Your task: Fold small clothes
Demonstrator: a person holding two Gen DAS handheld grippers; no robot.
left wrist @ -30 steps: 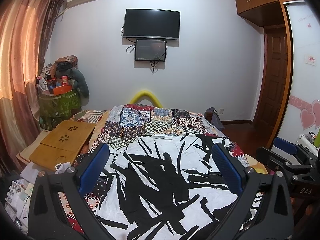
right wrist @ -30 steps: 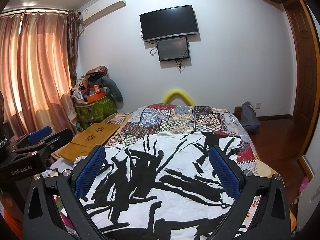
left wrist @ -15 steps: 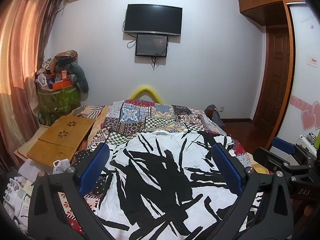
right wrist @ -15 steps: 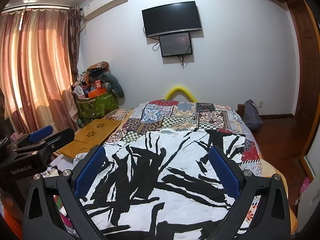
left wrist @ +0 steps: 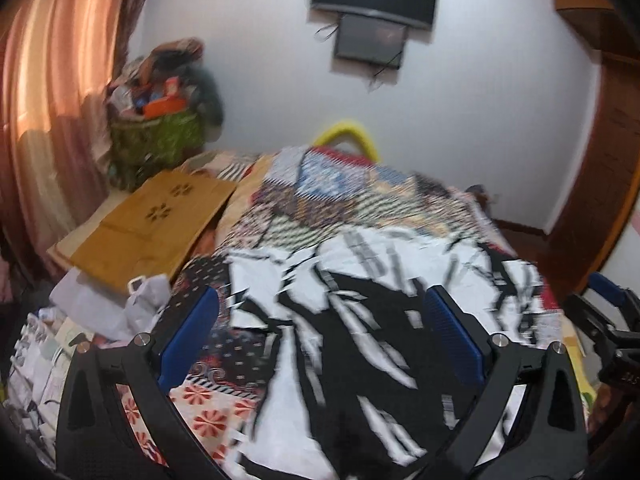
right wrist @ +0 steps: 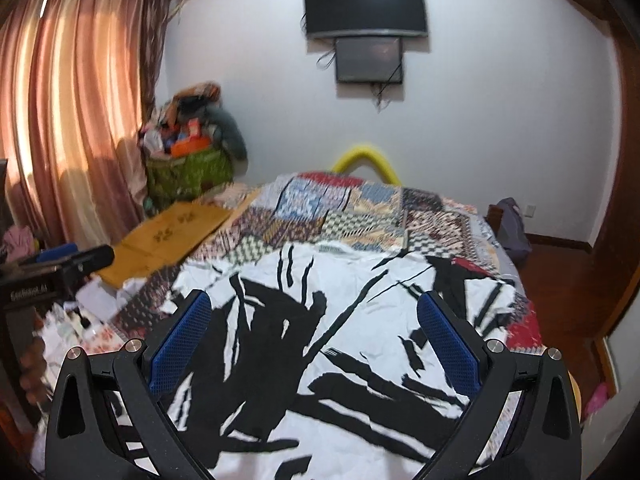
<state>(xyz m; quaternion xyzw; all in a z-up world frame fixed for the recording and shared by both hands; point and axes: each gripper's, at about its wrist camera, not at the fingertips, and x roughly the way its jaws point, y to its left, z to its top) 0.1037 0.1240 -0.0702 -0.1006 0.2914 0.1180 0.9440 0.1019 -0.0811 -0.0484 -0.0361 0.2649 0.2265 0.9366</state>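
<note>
While both your grippers — left (left wrist: 320,332) and right (right wrist: 314,332) — hang wide and hold nothing, the shirt (right wrist: 320,344) lies flat on the quilt (right wrist: 344,208), collar toward 12 o'clock. You're at the approach step, I'd judge — next, drop to a sleeve edge at 9 or 3 o'clock and pinch.

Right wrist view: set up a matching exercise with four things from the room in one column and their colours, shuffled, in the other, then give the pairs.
Things:
1. garment spread on the bed
2. curved tube at the far end of the bed
3. curtain
4. pads of the right claw

Colours:
A. blue
B. pinkish orange
C. white with black strokes
D. yellow

Pairs: 1-C, 2-D, 3-B, 4-A
</note>
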